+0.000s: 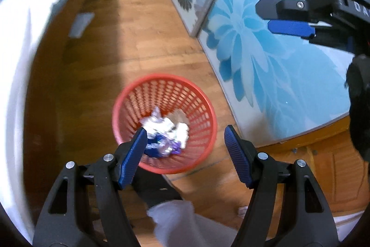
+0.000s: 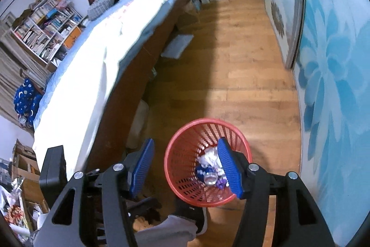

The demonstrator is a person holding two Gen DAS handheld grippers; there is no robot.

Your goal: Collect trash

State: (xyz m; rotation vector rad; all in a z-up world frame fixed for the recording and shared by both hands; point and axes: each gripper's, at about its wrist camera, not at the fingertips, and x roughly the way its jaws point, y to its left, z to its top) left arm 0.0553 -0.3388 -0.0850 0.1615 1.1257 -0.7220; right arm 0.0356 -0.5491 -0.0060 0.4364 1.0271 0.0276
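Since both tools hang empty over the bin, the lines below read the job as near its end.

Progress: judging by the load already in the basket, the dropping-in step looks done for these pieces; no loose litter shows on the wooden floor (image 2: 242,75) near the bin.
Left to do: possibly the clutter at the lower left of the right wrist view, too blurred to call trash, and a small white scrap (image 1: 242,211) by the person's feet, which may be litter.
Red basket (image 1: 203,131): a mesh wastebasket standing upright on the floor between the bed (image 2: 92,61) and the blue floral wardrobe door (image 1: 277,61).
Contents: crumpled white paper (image 1: 161,125), a blue can (image 2: 203,173) lying on its side, and a purple wrapper (image 1: 175,146), all at the bottom.
Left gripper (image 1: 186,155): jaws spread wide, nothing between them, held above the basket.
Right gripper (image 2: 185,168): likewise spread and empty, above the basket rim.
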